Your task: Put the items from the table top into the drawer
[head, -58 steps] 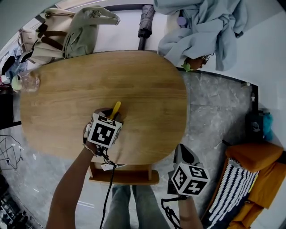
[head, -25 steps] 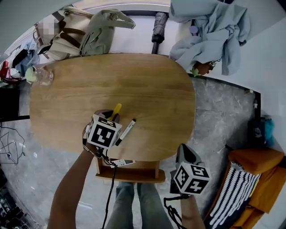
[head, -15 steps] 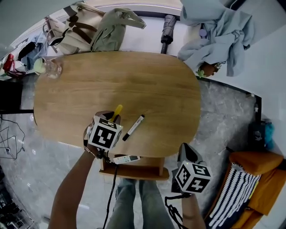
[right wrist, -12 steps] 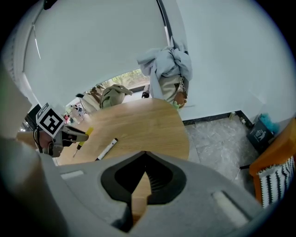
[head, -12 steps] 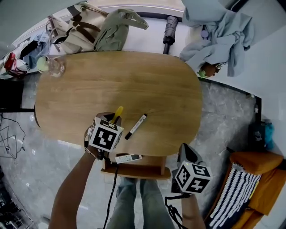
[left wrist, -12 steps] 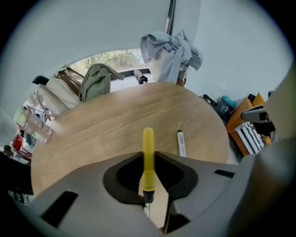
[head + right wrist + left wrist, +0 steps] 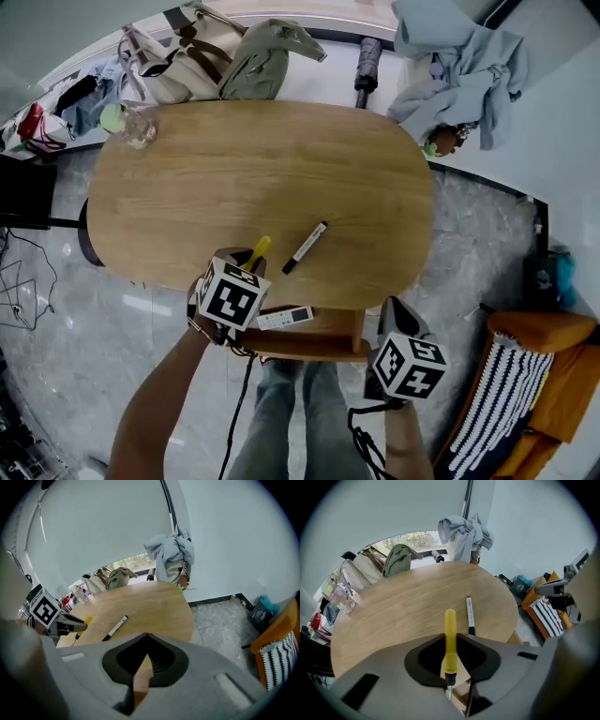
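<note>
My left gripper (image 7: 247, 261) is shut on a yellow-handled screwdriver (image 7: 256, 251), held over the front edge of the oval wooden table (image 7: 187, 187). In the left gripper view the screwdriver (image 7: 450, 639) stands up between the jaws. To its right a black-and-white marker (image 7: 305, 247) lies loose on the table, and it also shows as the marker (image 7: 469, 616) ahead of the jaws. Under the table edge the wooden drawer (image 7: 323, 349) stands open with a white remote-like item (image 7: 284, 318) in it. My right gripper (image 7: 394, 314) hangs empty right of the drawer, off the table, its jaw tips together.
A glass (image 7: 139, 131) stands at the table's far left end. Bags (image 7: 225, 61), a folded umbrella (image 7: 367, 56) and a blue cloth heap (image 7: 459, 52) lie beyond the far edge. An orange seat with a striped cushion (image 7: 525, 375) is at the right. The person's legs (image 7: 291, 412) are below the drawer.
My left gripper has drawn back to the table's front edge with the screwdriver still in it. The marker now lies apart from it. The right gripper shifted back slightly.
</note>
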### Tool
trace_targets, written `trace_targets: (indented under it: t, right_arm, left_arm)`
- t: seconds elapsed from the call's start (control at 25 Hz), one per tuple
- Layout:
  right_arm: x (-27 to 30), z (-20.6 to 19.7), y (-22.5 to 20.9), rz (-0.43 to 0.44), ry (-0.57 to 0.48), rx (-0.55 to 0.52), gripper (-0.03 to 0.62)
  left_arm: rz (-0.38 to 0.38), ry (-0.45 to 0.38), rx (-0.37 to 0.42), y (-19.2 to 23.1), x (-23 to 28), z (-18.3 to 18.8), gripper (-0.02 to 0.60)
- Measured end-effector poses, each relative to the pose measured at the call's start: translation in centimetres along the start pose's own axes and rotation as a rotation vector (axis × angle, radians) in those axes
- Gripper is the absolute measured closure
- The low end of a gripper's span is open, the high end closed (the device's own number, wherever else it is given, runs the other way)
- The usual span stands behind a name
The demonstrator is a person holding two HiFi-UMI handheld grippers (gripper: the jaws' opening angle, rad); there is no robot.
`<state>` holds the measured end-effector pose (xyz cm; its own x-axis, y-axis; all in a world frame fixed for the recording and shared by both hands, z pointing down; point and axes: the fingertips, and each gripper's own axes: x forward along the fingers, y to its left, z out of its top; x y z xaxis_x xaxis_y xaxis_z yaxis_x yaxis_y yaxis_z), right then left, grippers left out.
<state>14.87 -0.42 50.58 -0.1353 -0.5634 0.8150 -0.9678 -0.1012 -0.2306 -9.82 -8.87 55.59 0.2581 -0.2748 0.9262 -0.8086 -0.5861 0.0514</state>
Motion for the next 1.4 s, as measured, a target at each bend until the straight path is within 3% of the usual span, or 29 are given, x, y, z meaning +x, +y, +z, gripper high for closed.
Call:
trace_targets:
  t: [0.36, 0.68, 1.4]
  right_arm:
    - [-2.6, -3.9, 0.8, -0.031, -0.015, 0.027, 0.589]
    - [-4.4, -5.7, 0.5, -0.056, -0.036, 0.058, 0.589]
    - [-7.8, -11.9, -6.5, -0.186, -0.067, 0.246, 0.589]
  left_arm:
    - [-0.053, 0.021, 0.098, -3.5, -2.4, -4.7, 0.511]
    - [-0.077, 0.035, 0.163, -5.4, -2.9, -6.6, 0.511]
    - [-0.211, 0.106, 0.374, -15.6, 0.9, -9.0, 0.511]
